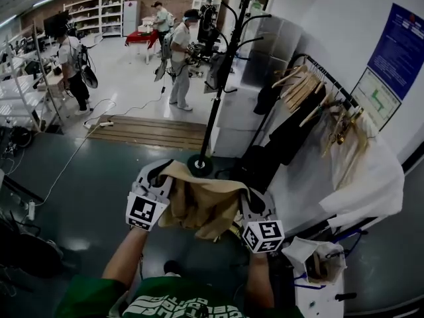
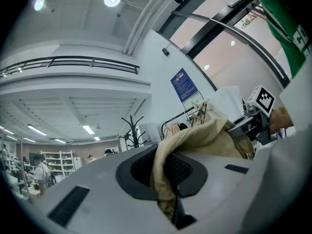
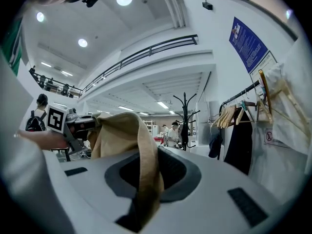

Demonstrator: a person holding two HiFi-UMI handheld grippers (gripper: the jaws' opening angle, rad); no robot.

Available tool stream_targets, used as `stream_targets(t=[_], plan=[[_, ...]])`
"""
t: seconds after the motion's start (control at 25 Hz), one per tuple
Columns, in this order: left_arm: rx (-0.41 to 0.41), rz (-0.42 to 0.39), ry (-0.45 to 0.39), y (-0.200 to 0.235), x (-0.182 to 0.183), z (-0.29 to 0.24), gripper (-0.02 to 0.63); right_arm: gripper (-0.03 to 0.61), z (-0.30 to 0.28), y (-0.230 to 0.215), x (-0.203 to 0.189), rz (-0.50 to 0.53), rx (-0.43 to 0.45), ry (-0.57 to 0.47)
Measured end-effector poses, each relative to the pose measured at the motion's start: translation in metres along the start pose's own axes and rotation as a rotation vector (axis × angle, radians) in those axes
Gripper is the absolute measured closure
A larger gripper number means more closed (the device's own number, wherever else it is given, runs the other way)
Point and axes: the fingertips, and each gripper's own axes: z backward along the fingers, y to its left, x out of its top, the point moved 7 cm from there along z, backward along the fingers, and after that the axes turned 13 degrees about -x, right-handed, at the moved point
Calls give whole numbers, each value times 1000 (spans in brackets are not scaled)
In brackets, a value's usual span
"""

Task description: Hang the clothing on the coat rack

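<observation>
A tan garment (image 1: 199, 201) hangs stretched between my two grippers, held up in front of me. My left gripper (image 1: 154, 187) is shut on one edge of the tan garment (image 2: 168, 179). My right gripper (image 1: 255, 211) is shut on the other edge of the tan garment (image 3: 146, 179). The black coat rack (image 1: 222, 65) stands just ahead on its round base (image 1: 199, 165), its curved hooks bare. It also shows in the distance in the left gripper view as the coat rack (image 2: 130, 130) and in the right gripper view as the coat rack (image 3: 187, 121).
A clothes rail (image 1: 318, 78) at the right carries wooden hangers, dark garments and white coats (image 1: 364, 177). A white cabinet (image 1: 255, 91) stands behind the rack. Wooden boards (image 1: 149, 131) lie on the floor ahead. Several people (image 1: 179, 58) work farther back.
</observation>
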Motion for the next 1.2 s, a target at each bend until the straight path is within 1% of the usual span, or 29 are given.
stream_targets(t=[0.28, 0.56, 0.88, 1.04, 1.2], plan=[[-17, 7, 4, 49, -13, -51, 600, 529, -67, -17, 12, -9, -12, -12], [-24, 24, 26, 74, -32, -110, 600, 529, -127, -55, 16, -12, -1, -28], [12, 49, 40, 103, -54, -194, 600, 529, -207, -111, 18, -5, 39, -32], [30, 53, 41, 113, -58, -230, 600, 529, -237, -136, 20, -6, 51, -28], [36, 44, 40, 122, -60, -260, 600, 529, -263, -159, 25, -9, 54, -46]])
